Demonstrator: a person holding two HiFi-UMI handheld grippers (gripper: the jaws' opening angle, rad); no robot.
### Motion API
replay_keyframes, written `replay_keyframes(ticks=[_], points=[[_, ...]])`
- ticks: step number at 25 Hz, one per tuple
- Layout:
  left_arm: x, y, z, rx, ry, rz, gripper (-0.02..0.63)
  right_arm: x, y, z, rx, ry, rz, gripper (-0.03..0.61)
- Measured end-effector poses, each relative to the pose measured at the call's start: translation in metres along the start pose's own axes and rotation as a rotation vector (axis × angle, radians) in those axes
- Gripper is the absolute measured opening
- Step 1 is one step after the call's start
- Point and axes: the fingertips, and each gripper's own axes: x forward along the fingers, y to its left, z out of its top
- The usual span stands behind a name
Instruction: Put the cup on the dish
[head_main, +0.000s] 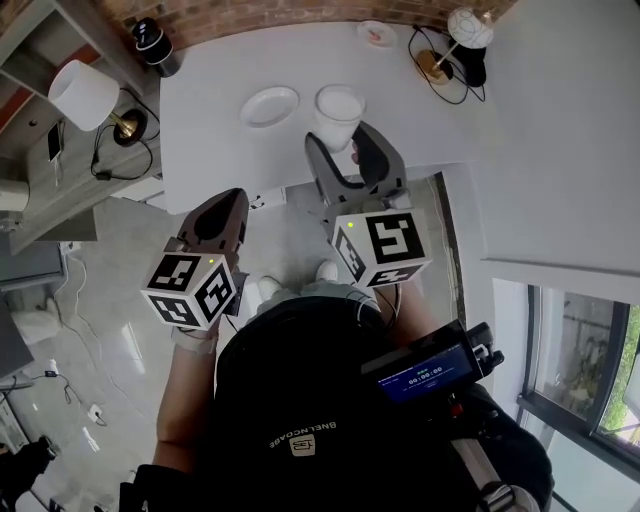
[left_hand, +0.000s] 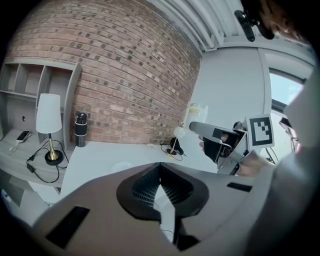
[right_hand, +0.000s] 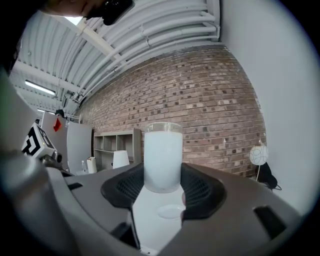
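The white surface (head_main: 220, 120) stretches ahead of me, its near edge partly hidden behind my two tools. My right hand-held gripper (right_hand: 163, 186) is clamped on the cup (right_hand: 163, 155), which stands upright between the pads, while my left hand-held gripper (left_hand: 160, 167) hangs over the floor short of that edge, jaws together on nothing. In the head view my jaws cover the cup's base, so I cannot tell whether it touches the surface; the dish (head_main: 270, 106) lies just left of the cup, apart from it.
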Motion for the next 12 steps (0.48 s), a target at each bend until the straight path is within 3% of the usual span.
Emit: replay_keyframes(ticks=[12], points=[[0.013, -0.008, 0.002, -0.001, 0.001, 0.029, 0.006, -0.003, -0.024, 0.006, -0.031, -0.011, -0.005, 0.230]])
